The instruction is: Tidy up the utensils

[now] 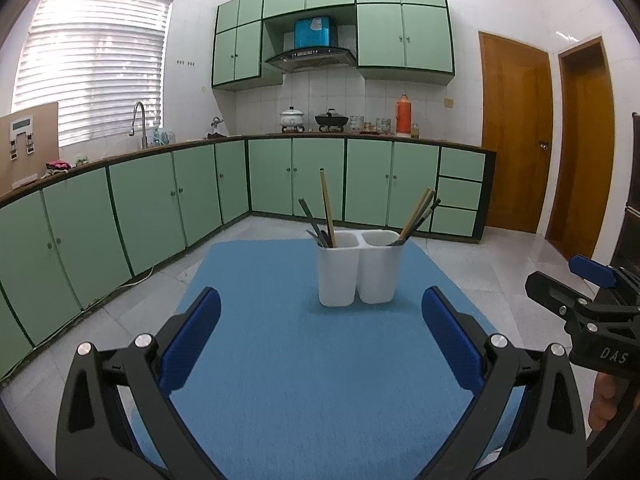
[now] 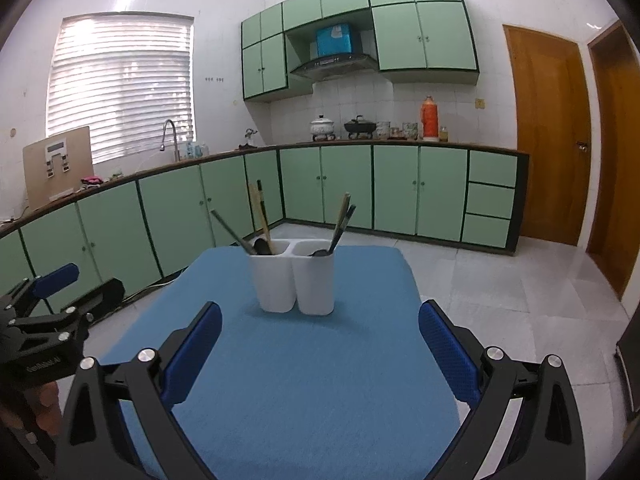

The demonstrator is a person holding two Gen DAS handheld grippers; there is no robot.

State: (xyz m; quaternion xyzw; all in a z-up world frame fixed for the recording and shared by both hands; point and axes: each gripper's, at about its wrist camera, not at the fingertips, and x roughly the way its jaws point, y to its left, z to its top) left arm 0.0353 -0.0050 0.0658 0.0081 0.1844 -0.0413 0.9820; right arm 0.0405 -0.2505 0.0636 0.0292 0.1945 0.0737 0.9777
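A white two-compartment utensil holder [image 1: 358, 270] [image 2: 294, 280] stands upright on a blue table mat [image 1: 320, 360] [image 2: 316, 368]. Both compartments hold chopsticks and dark utensils: several in the left one [image 1: 326, 216] [image 2: 260, 216], several in the right one [image 1: 418, 214] [image 2: 342, 222]. My left gripper [image 1: 320, 332] is open and empty, short of the holder. My right gripper [image 2: 320, 340] is open and empty, also short of the holder. Each gripper shows at the edge of the other's view: the right one [image 1: 588, 284], the left one [image 2: 60, 280].
Green kitchen cabinets [image 1: 180, 200] with a counter, sink tap [image 1: 138, 124], pots [image 1: 294, 118] and an orange thermos [image 1: 404, 116] run along the far walls. Wooden doors [image 1: 516, 132] stand at the right. Tiled floor [image 1: 500, 264] surrounds the table.
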